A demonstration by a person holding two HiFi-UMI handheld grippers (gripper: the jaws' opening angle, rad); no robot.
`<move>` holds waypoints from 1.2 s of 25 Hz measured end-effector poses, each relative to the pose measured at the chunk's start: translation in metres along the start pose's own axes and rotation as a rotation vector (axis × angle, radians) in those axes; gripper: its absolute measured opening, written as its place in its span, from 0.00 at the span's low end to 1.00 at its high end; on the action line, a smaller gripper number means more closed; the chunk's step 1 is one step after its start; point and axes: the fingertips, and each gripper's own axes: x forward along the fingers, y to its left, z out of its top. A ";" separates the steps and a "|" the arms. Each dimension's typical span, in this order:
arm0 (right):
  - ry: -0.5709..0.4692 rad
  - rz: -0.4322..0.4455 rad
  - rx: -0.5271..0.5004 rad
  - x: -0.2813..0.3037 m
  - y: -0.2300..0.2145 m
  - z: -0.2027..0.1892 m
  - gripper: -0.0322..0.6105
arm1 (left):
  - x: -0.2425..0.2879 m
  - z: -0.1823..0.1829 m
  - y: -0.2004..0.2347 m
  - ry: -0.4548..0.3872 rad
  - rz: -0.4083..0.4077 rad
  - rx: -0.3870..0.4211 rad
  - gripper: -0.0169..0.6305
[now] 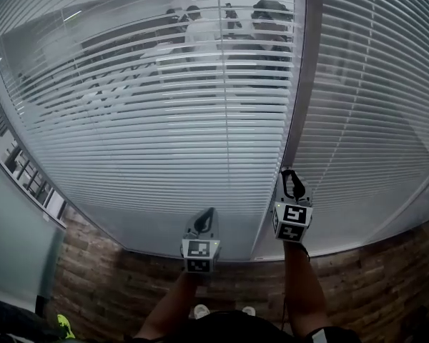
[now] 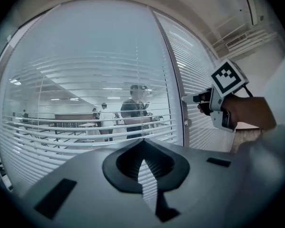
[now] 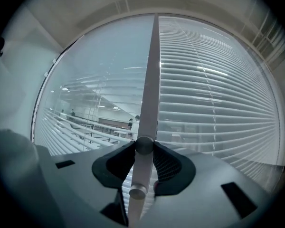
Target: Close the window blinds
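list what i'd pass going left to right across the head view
grey wall → left blind → left tool → right tool, closed on the tilt wand → right blind

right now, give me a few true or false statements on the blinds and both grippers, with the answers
1. The left gripper has its jaws together with nothing between them. True.
2. The right gripper is empty. False: a white rod stands between its jaws, which close on it.
3. The blinds are fully shut. False: the slats are tilted open, and people show through the gaps.
4. In the head view, the right gripper sits in front of the upright frame post. True.
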 end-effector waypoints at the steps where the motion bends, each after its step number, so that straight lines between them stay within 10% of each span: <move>1: 0.005 0.002 -0.027 0.000 0.000 0.000 0.24 | 0.000 -0.001 0.002 -0.005 0.000 0.007 0.03; 11: 0.049 0.029 -0.449 0.000 0.009 -0.006 0.24 | 0.000 -0.015 0.014 -0.029 -0.019 0.020 0.03; 24: 0.093 0.030 -1.313 0.002 0.013 -0.009 0.24 | -0.009 -0.012 0.019 -0.022 -0.022 0.031 0.03; 30: 0.092 0.016 -1.407 0.002 0.014 -0.009 0.24 | -0.010 -0.012 0.020 0.000 -0.020 0.021 0.03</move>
